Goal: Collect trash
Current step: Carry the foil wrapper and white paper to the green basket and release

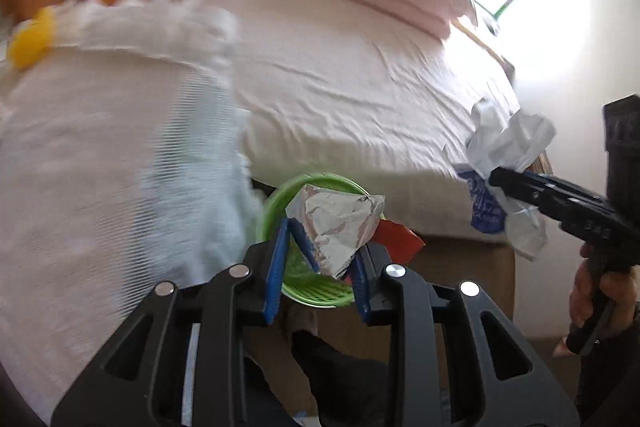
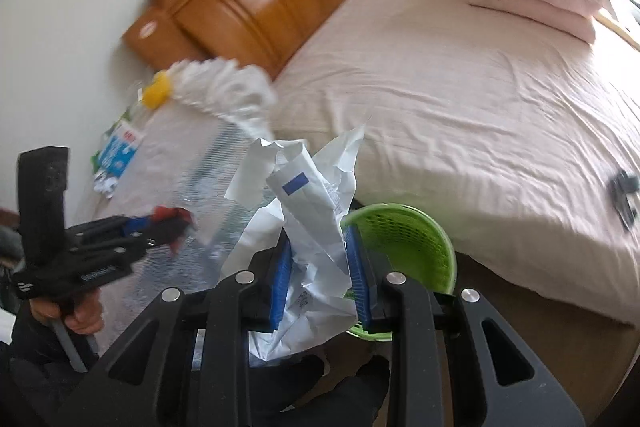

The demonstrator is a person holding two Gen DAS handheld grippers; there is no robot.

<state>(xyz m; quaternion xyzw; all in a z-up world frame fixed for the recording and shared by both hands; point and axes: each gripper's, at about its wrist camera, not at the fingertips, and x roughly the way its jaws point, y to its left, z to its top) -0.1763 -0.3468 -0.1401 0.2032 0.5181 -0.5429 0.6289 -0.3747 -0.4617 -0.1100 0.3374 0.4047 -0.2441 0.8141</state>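
In the left wrist view, the left gripper (image 1: 320, 259) sits at the lower centre of the frame, and its blue pads pinch a silver and red foil wrapper (image 1: 340, 227). The wrapper hangs directly in front of the green basket (image 1: 276, 199), which stands on the floor beside the bed (image 1: 340, 67). At the right edge, the right gripper (image 1: 496, 179) carries a crumpled white paper (image 1: 504, 147) and is well apart from the basket. I think the step in hand is to drop the wrapper into the basket. To do it well, the wrapper should be above the basket opening, not above the rim, before the pads are spread, because light foil can slide off the edge.

In the right wrist view, the right gripper (image 2: 318, 267) at the lower centre is pressed on the white paper (image 2: 308, 211), which sticks up between the pads. The green basket (image 2: 404, 227) is just to the right of it, partly hidden behind the right pad. More litter (image 2: 116, 155) lies at the left of the frame, on the patterned cover there. The paper is bulky, so it should be released low over the basket.
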